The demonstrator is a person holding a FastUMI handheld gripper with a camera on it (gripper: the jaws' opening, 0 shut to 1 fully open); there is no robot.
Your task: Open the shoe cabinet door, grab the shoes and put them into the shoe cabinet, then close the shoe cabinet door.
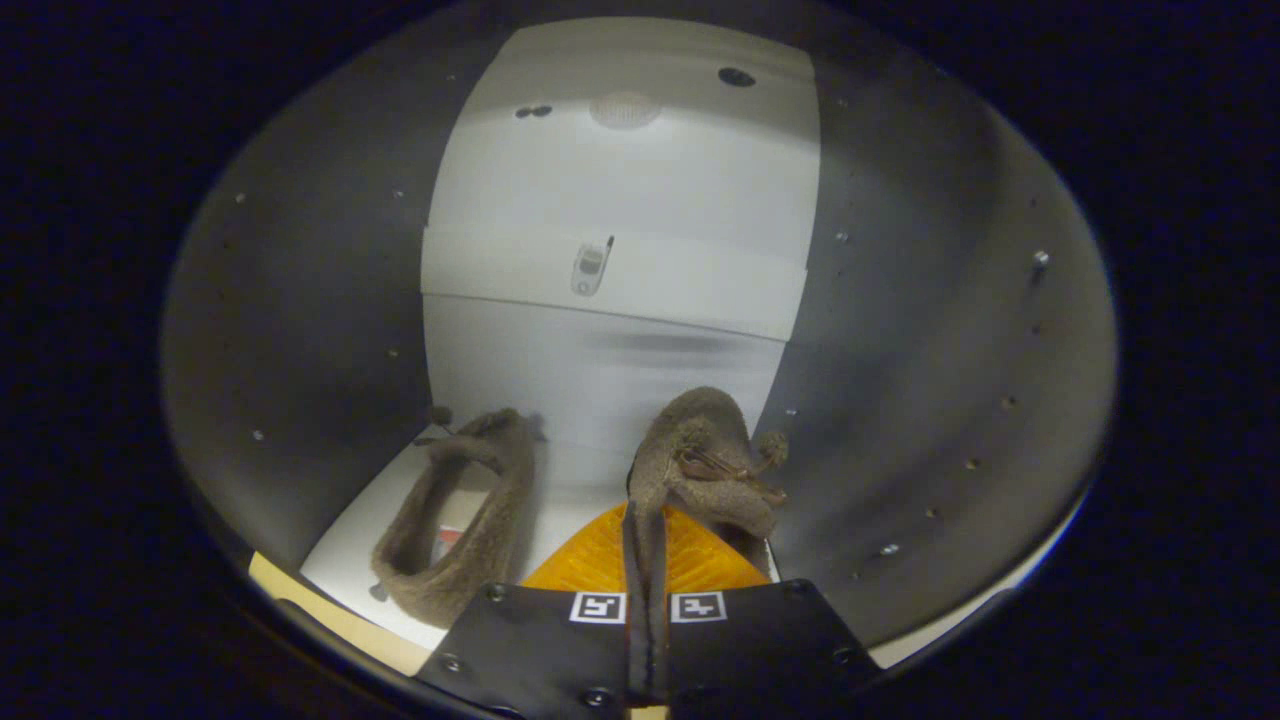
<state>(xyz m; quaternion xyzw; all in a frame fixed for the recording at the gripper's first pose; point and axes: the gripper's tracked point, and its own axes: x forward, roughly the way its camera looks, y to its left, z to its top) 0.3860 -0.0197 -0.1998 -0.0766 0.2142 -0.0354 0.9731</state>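
Note:
I am looking into the shoe cabinet (600, 370). My gripper (645, 565) is shut on the rim of a brown fuzzy shoe (700, 450), whose thin edge runs pinched between the two fingers. That shoe hangs low over the right side of the cabinet's white floor (345, 555), close to the right wall; I cannot tell if it touches the floor. A second brown shoe (470, 520) of the same kind lies on the floor to the left of the fingers, its opening facing up.
Grey side walls (310, 330) (930, 380) with rows of small holes close in on both sides. A white back panel has a step across it with a small metal fitting (592, 268). The cabinet's pale front edge (300, 600) runs beside the left shoe.

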